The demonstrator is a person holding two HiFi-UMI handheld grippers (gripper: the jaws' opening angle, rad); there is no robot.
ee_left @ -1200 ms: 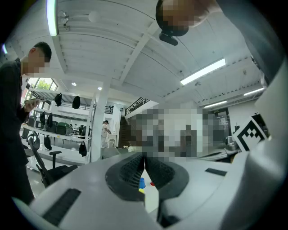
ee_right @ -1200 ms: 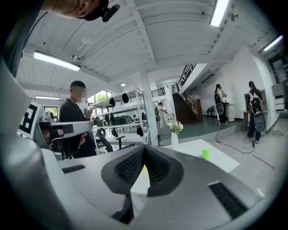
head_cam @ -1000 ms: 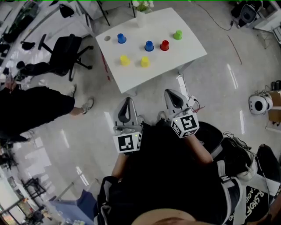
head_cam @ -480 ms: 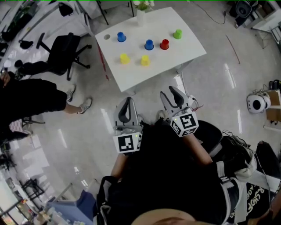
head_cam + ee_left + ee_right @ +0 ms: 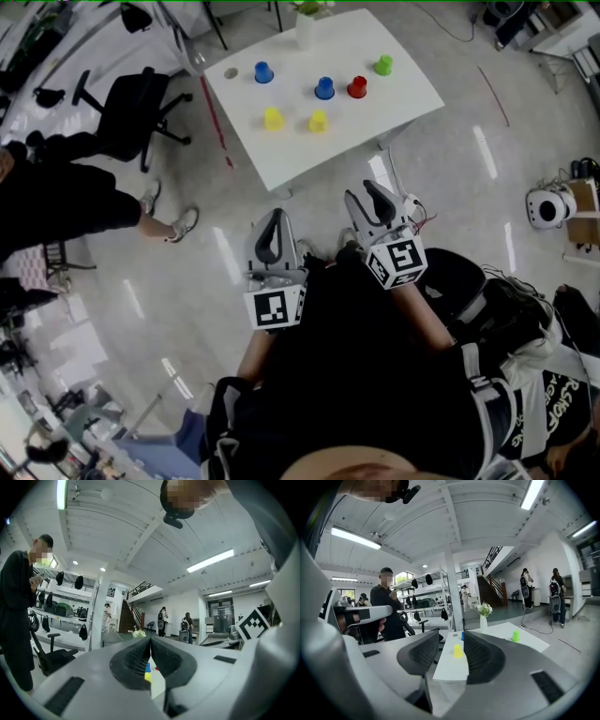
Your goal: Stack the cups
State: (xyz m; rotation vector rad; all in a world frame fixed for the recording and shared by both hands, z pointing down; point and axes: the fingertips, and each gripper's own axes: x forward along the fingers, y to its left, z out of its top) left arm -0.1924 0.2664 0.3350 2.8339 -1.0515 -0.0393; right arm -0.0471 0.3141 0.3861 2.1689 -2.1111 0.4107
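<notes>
Several small cups stand apart and upside down on the white table (image 5: 281, 159): two blue cups (image 5: 263, 71) (image 5: 324, 88), a red cup (image 5: 356, 87), a green cup (image 5: 382, 65) and two yellow cups (image 5: 273, 118) (image 5: 318, 121). Both grippers are held over the floor, well short of the table. My left gripper (image 5: 273, 218) (image 5: 150, 641) is shut on nothing, its pads meeting. My right gripper (image 5: 366, 193) (image 5: 451, 641) is open and has just been opening, with nothing between the jaws. One yellow cup (image 5: 458, 651) shows far off through its gap, the green cup (image 5: 515, 635) to the right.
A white vase with flowers (image 5: 307, 26) and a grey disc (image 5: 231, 73) are on the table's far side. A black office chair (image 5: 141, 98) and a person in black (image 5: 56, 202) are at the left. A white round device (image 5: 544, 208) sits on the floor at the right.
The right gripper's jaws went from shut to open. The table has slid a little up the head view. The person at the left has shifted further left.
</notes>
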